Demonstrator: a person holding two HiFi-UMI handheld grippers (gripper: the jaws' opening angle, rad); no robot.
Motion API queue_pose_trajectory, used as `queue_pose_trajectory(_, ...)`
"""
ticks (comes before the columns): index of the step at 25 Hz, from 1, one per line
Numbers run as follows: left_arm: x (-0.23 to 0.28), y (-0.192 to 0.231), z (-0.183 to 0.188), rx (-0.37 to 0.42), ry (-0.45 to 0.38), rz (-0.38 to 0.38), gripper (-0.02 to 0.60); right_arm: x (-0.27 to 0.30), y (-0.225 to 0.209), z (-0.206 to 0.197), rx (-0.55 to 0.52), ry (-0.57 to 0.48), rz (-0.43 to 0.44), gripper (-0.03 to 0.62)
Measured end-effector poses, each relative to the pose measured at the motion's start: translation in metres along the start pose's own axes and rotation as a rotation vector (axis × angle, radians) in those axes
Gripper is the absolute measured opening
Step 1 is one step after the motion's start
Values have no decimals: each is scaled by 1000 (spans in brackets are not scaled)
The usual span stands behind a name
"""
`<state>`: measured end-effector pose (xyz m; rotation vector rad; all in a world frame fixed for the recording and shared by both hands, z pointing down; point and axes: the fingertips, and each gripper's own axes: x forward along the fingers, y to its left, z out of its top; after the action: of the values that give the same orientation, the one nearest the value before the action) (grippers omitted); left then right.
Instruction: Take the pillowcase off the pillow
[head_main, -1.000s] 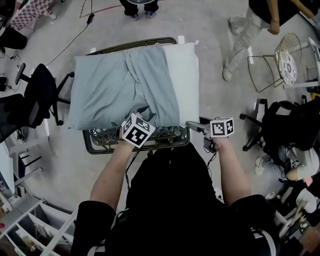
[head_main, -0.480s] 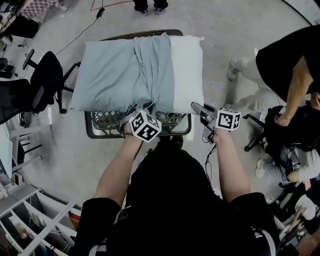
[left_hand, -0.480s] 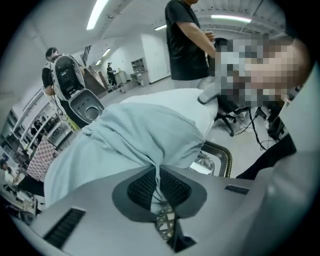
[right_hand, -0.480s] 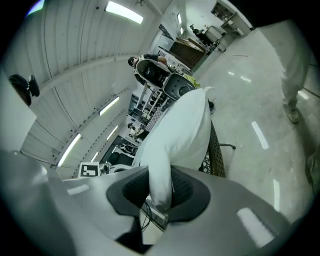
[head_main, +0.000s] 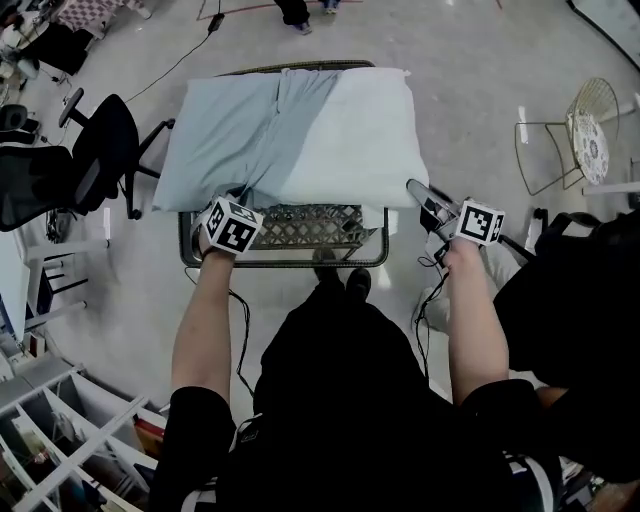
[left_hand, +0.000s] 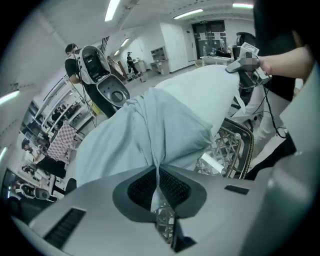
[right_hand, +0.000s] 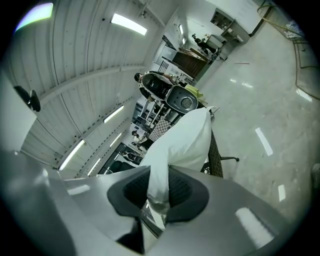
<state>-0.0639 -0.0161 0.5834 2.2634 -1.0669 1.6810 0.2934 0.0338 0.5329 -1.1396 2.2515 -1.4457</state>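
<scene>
A white pillow (head_main: 360, 140) lies across a wire basket (head_main: 300, 228), its left half still inside a light blue pillowcase (head_main: 225, 140). At the pillow's near left corner my left gripper (head_main: 218, 203) has its jaws closing on a bunched fold of the pillowcase (left_hand: 150, 130); the cloth runs straight between the pads of the left gripper (left_hand: 159, 172). My right gripper (head_main: 413, 188) is at the near right corner. In the right gripper view its jaws are closing on the bare pillow's corner (right_hand: 182, 142), which is pinched between the pads of the right gripper (right_hand: 159, 187).
A black office chair (head_main: 90, 160) stands left of the basket and a wire chair (head_main: 580, 130) at the far right. A person in black (head_main: 585, 330) is close on my right. White shelving (head_main: 60, 430) fills the lower left. Cables trail on the floor.
My left gripper has moved left along the pillow's near edge, dragging the pillowcase left and baring more white pillow. My right gripper has shifted right onto the pillow's corner. A bystander on the right has moved.
</scene>
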Motion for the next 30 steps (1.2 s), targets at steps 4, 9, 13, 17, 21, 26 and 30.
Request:
queue_pose_trajectory(4, 2, -21, 8, -29, -31, -78, 41, 1, -16, -13, -8, 53, -115, 77)
queue_pose_trajectory(9, 4, -92, 28, 128, -97, -170, 271, -6, -25, -24, 1, 59, -244, 110)
queue_pose_trajectory(13, 24, -80, 10, 269, -81, 47, 322, -7, -11, -14, 53, -68, -202, 98)
queue_pose_trajectory(17, 28, -56, 2, 282, -120, 94, 304, -9, 0, -11, 46, -123, -239, 89)
queue_pose_trajectory(21, 16, -46, 1, 143, -160, -25, 168, -21, -9, -9, 90, -214, -327, 84)
queue_pose_trajectory(26, 7, -13, -32, -33, -153, -126, 66, -25, -11, 0, 92, -252, -368, 83)
queue_pose_trajectory(30, 8, 49, -99, -170, -68, -60, 5, -31, -17, 1, 47, -243, -453, 69)
